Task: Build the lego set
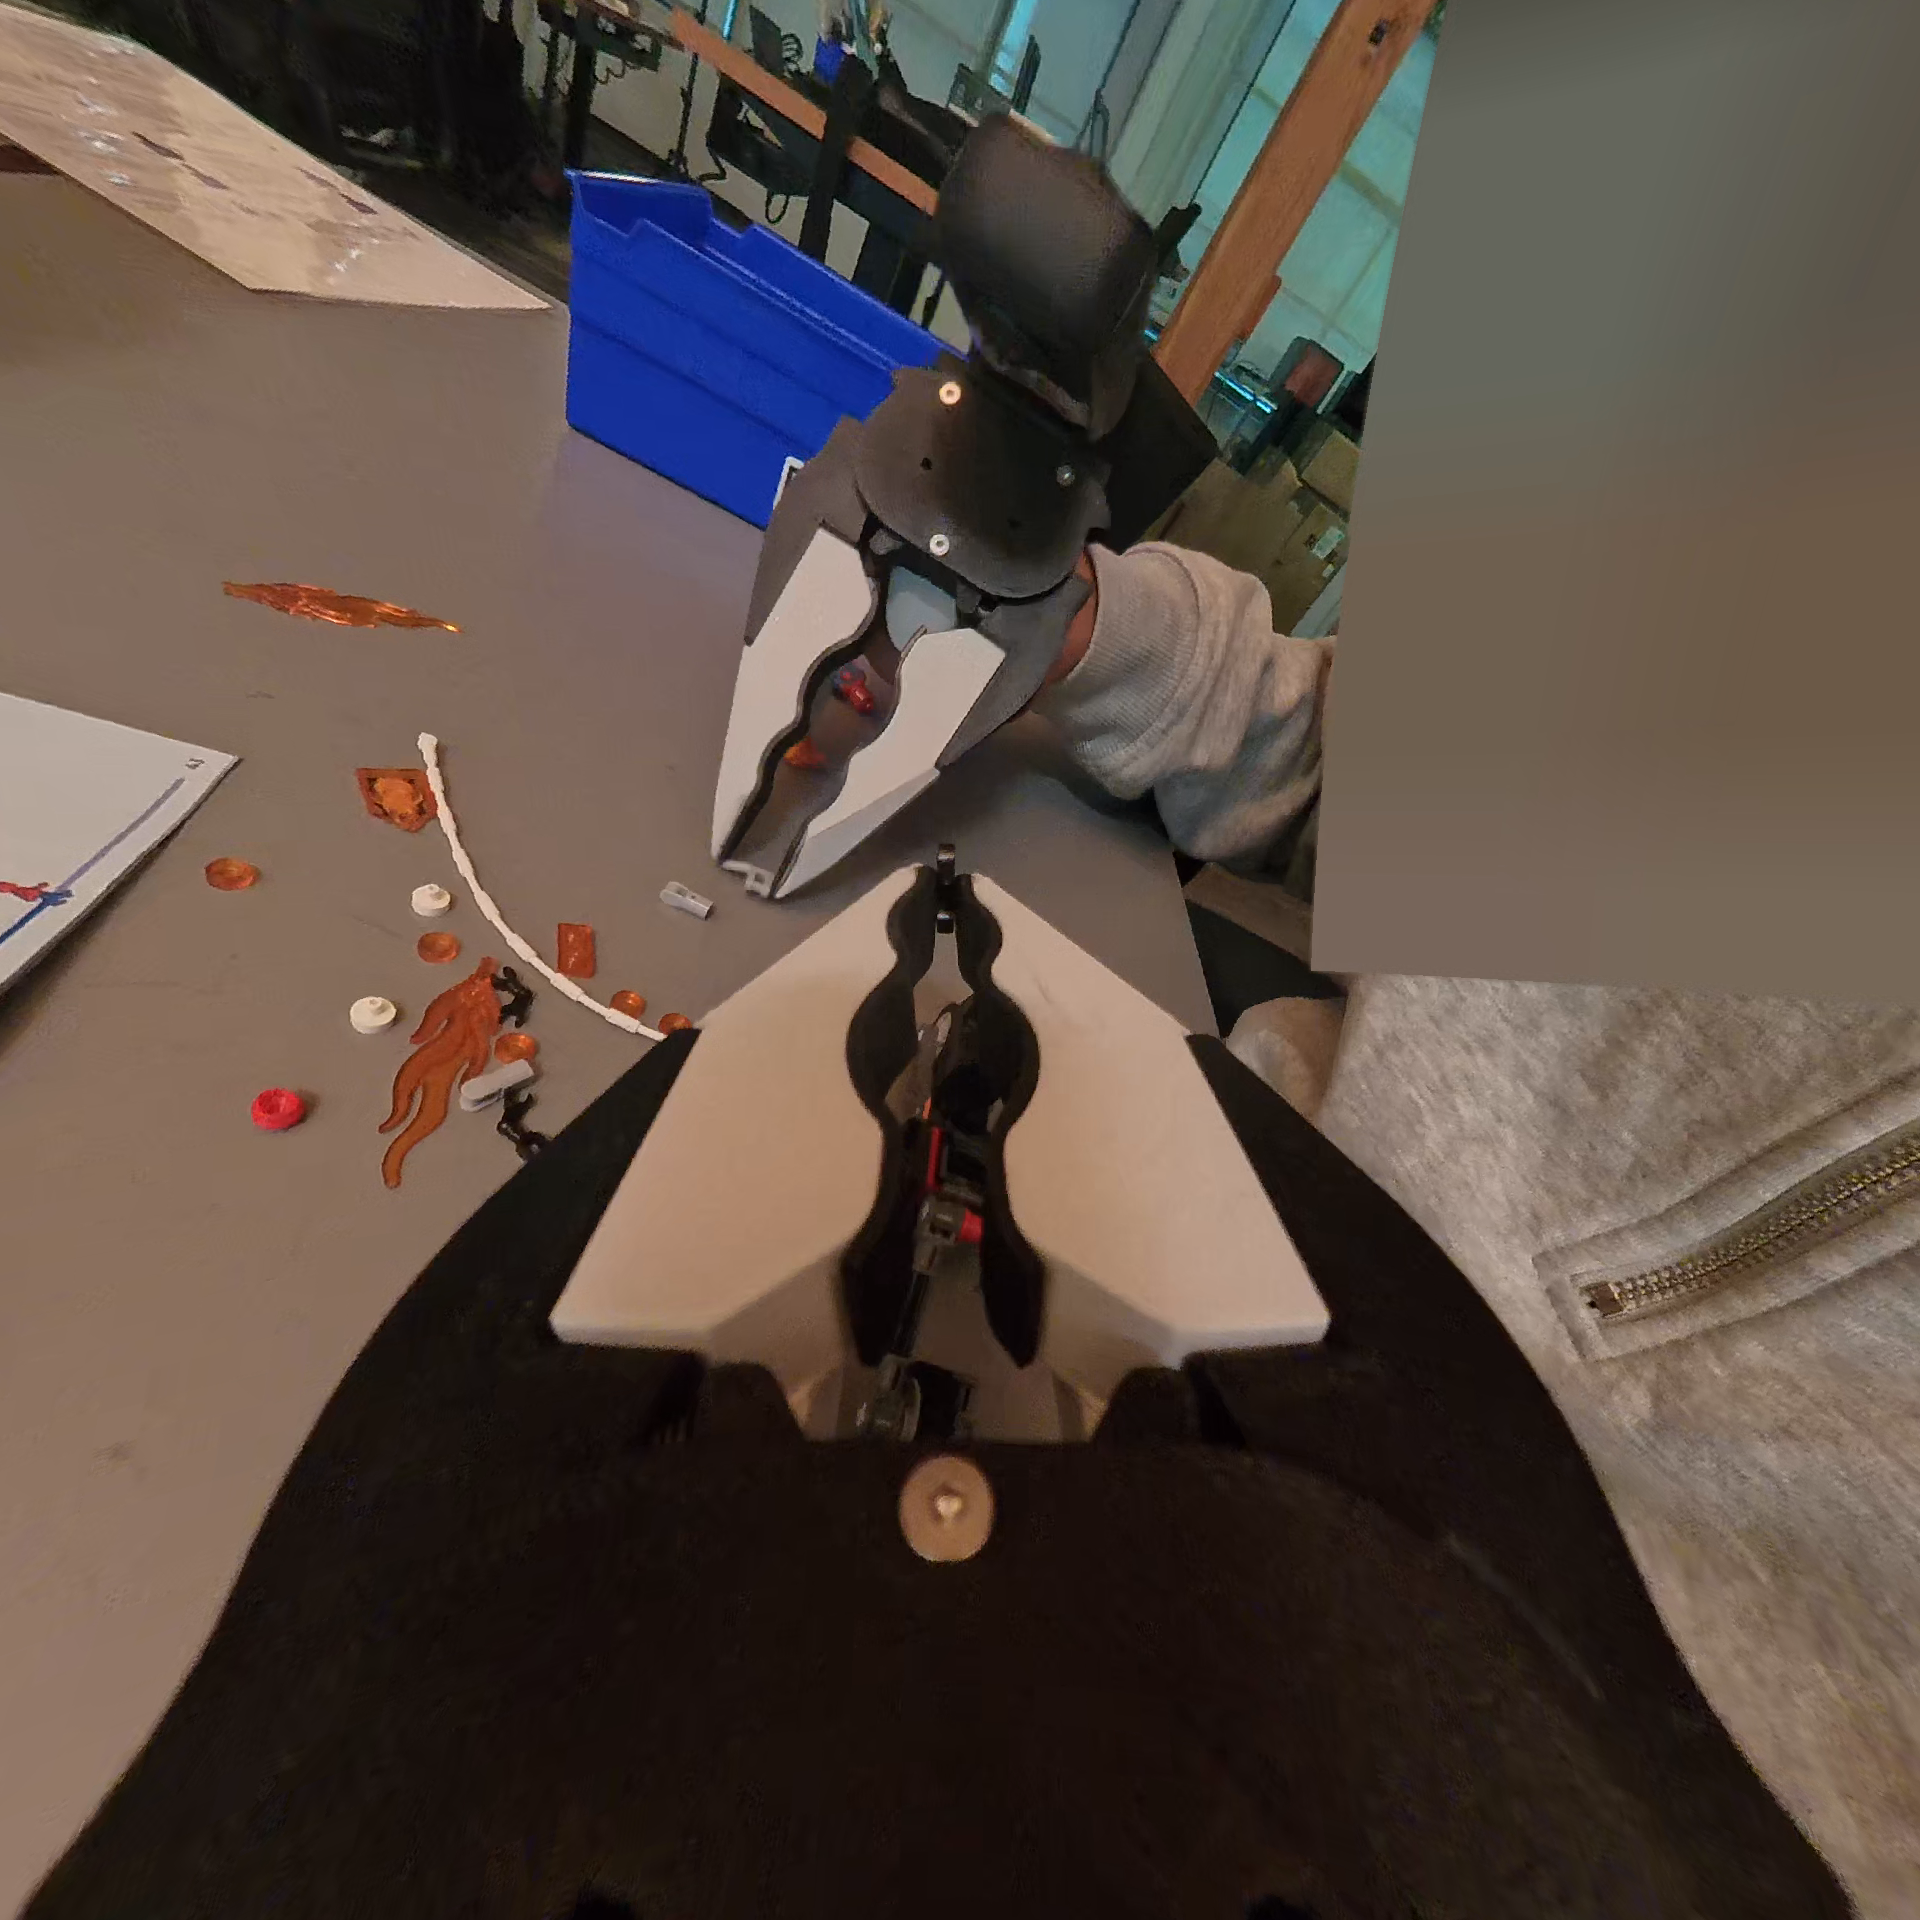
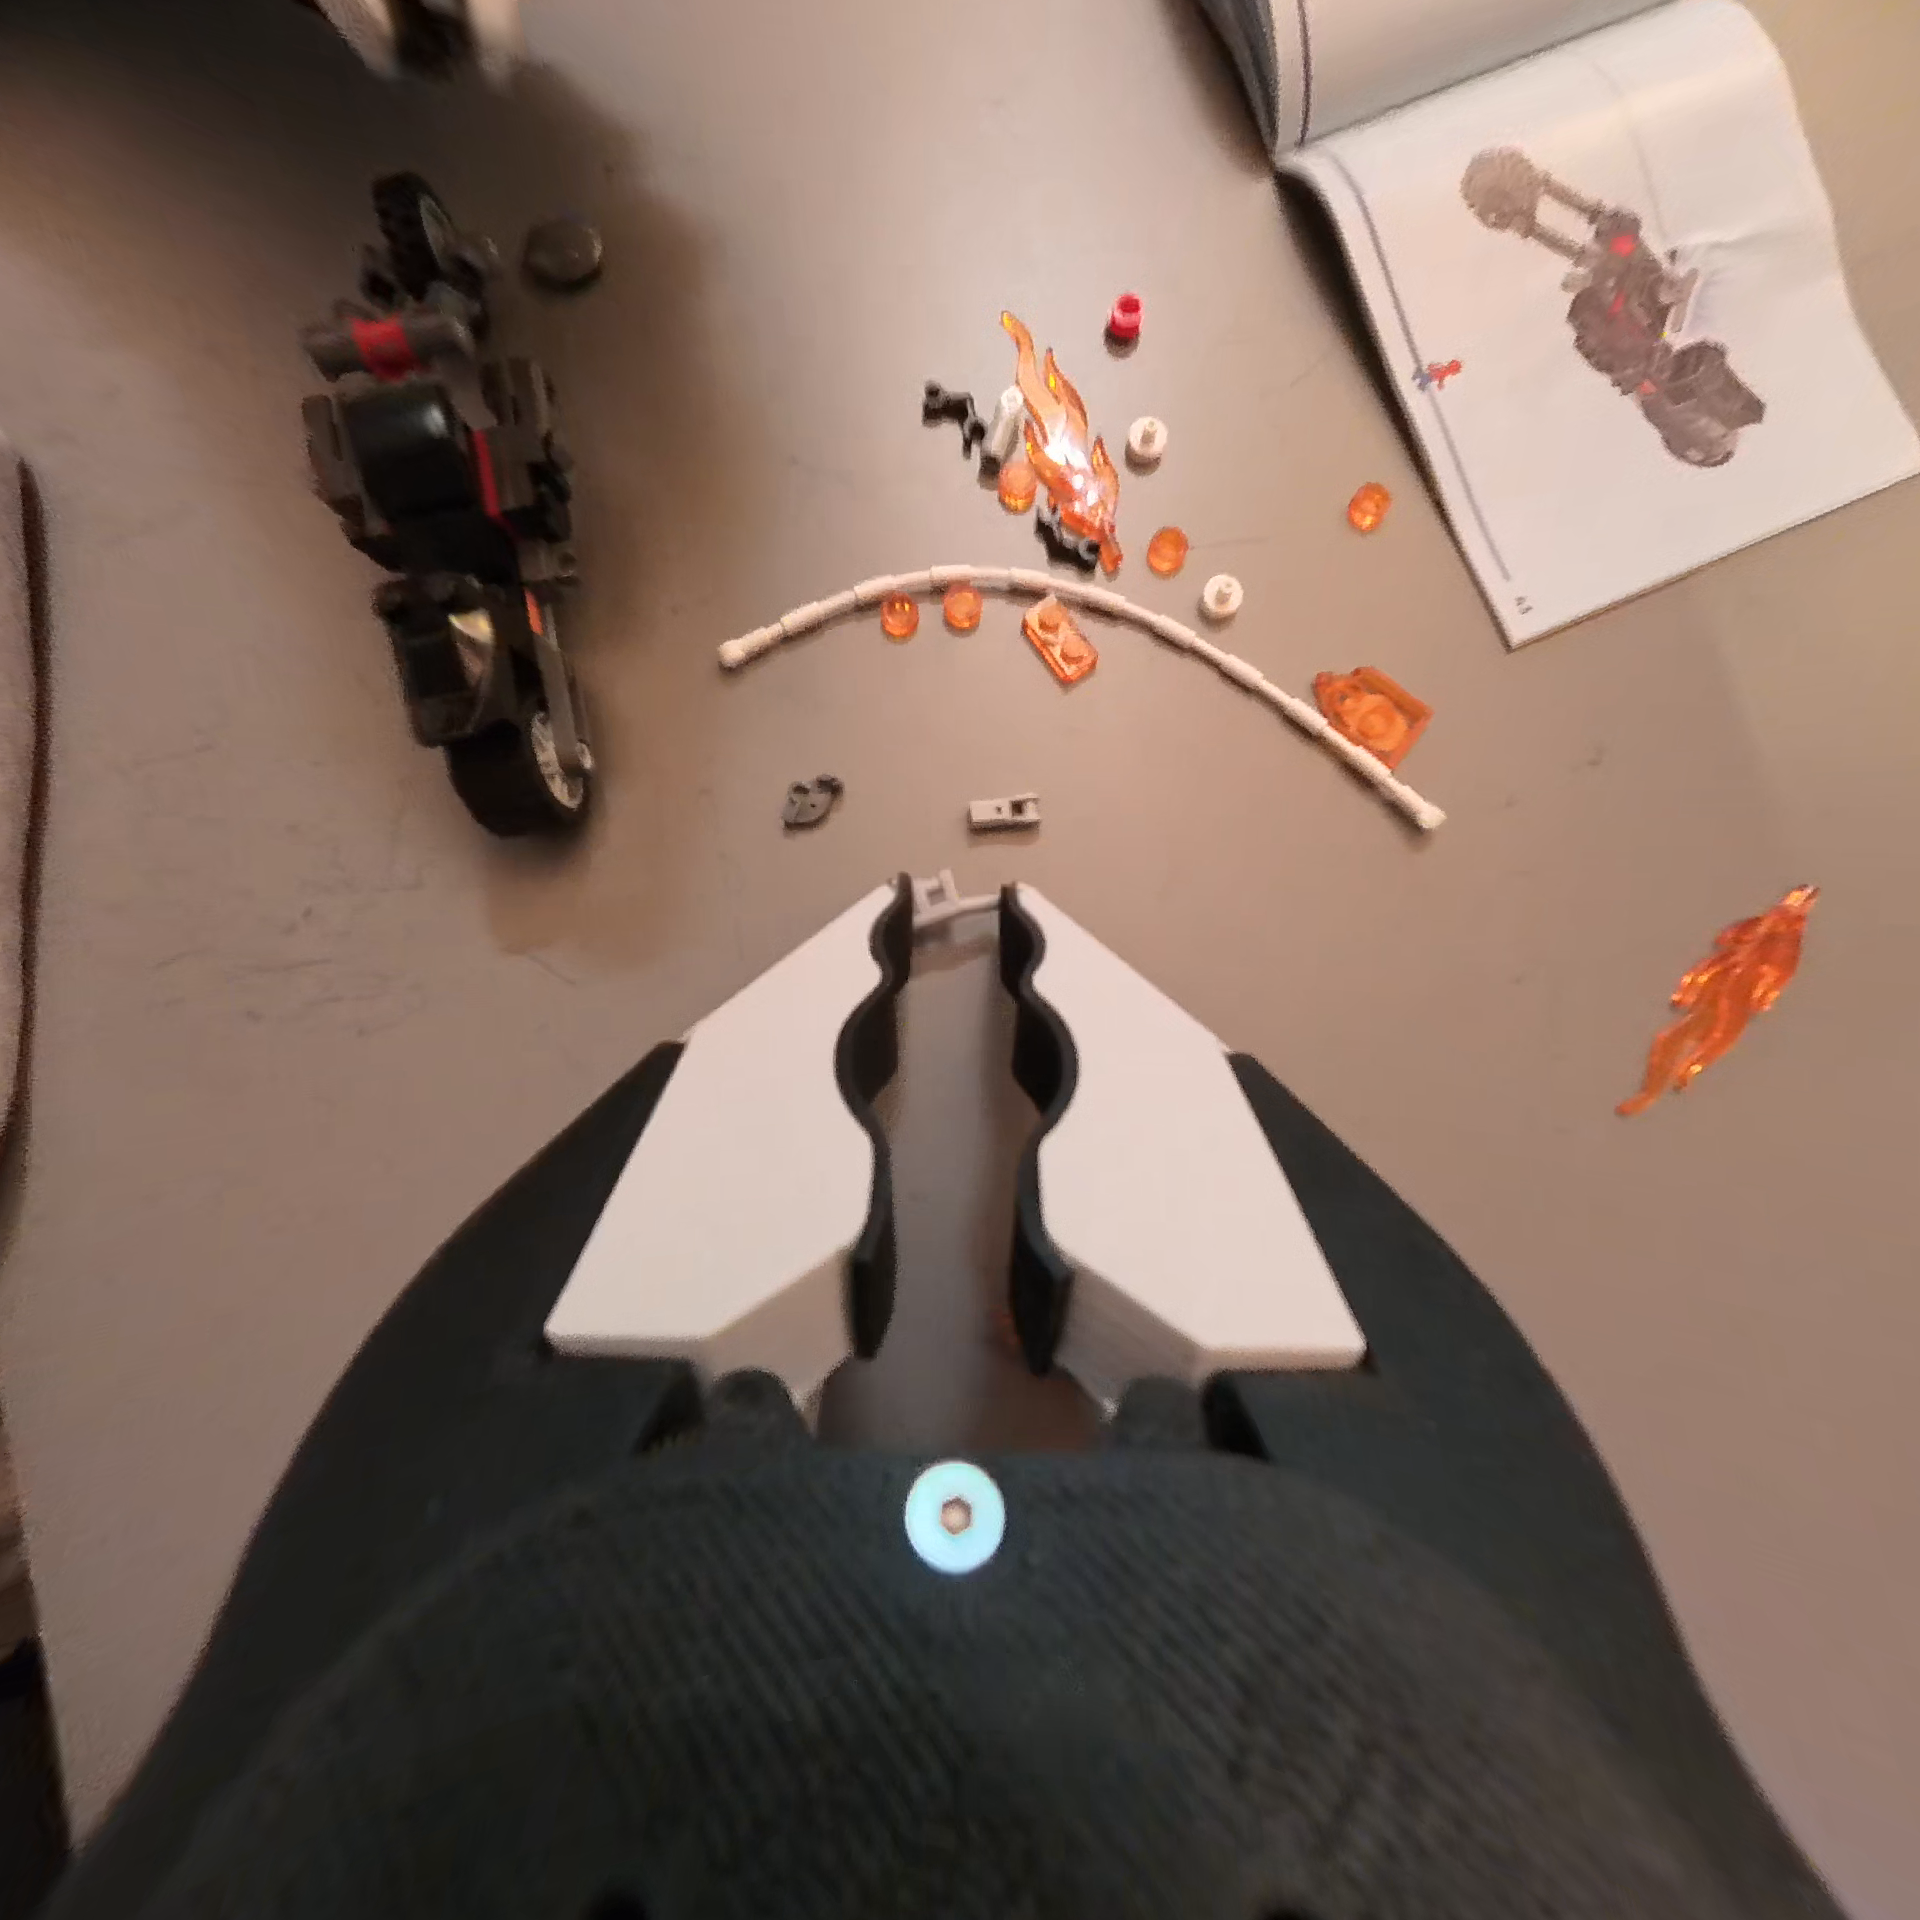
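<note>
Holding at its tips, jaws narrowly parted: right gripper (image 2: 951, 904), apparently pinching one light grey clip (image 2: 935, 896) just above the table (image 2: 1351, 1143), short of the white curved strip (image 2: 1039, 587). The clip is likely featherweight, rigid and slick, apt to flick out, and best taken across its flat sides. Left gripper (image 1: 943, 883), nearly closed, seems to pinch a small black piece (image 1: 943, 860); the dark motorcycle (image 2: 447, 520) lies on the table, probably fragile at its joints.

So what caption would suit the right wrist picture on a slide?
Right gripper pinching a small grey clip piece above scattered orange parts, beside the black toy motorcycle.
</note>
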### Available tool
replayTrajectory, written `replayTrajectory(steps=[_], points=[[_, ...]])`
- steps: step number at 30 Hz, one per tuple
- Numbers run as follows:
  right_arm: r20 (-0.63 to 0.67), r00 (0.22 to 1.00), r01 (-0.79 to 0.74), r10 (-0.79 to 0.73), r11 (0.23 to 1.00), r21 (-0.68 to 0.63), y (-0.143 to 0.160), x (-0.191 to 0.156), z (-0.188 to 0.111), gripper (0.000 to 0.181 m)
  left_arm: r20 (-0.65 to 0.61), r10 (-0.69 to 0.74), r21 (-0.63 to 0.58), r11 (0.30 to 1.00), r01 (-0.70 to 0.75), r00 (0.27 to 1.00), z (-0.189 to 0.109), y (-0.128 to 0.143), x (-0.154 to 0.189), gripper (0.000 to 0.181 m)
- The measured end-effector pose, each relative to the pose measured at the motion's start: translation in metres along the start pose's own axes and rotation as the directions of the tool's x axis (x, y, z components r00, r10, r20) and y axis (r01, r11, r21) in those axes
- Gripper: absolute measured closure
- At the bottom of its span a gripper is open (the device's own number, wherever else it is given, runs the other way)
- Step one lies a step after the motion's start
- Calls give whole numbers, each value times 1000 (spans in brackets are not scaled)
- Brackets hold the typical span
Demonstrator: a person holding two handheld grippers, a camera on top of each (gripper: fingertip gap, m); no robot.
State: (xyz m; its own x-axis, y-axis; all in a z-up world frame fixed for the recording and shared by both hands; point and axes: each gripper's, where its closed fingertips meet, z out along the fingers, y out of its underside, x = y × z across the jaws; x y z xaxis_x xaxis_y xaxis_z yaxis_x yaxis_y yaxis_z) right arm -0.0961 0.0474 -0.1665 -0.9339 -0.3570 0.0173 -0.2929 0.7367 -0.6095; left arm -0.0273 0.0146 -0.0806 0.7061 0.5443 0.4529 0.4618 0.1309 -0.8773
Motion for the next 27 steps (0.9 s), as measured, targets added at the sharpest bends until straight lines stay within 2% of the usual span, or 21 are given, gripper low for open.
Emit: replayTrajectory(steps=[3, 6, 10, 15, 18, 22, 27], points=[[5, 1000, -20, 20, 998, 66, -14, -4, -8, 167, 18, 15, -19, 1000, -14, 1000, 2, 3, -2, 180], [-14, 1000, -22, 23, 998, 58, -13, -4, -11, 167, 24, 24, -29, 999, -23, 999, 3, 4, -2, 180], [59, 995, -92, 84, 984, 154, -29, -17, -12, 167, 37, 36, -41, 999, -34, 999, 3, 6, -3, 180], [-35, 989, -145, 145, 989, -11, 0, -18, 5, 167, 46, 50, -54, 997, -48, 998, 4, 8, -3, 180], [-15, 985, -173, 173, 985, -22, 2, -28, -1, 164, 42, 46, -52, 998, -44, 998, 4, 8, -3, 180], [29, 993, -115, 115, 993, -12, 3, -42, -6, 143, 40, 49, -55, 997, -47, 998, 5, 9, -2, 180], [69, 996, -55, 57, 998, -22, 10, -42, -4, 143, 41, 54, -59, 997, -51, 998, 5, 9, -1, 180]])
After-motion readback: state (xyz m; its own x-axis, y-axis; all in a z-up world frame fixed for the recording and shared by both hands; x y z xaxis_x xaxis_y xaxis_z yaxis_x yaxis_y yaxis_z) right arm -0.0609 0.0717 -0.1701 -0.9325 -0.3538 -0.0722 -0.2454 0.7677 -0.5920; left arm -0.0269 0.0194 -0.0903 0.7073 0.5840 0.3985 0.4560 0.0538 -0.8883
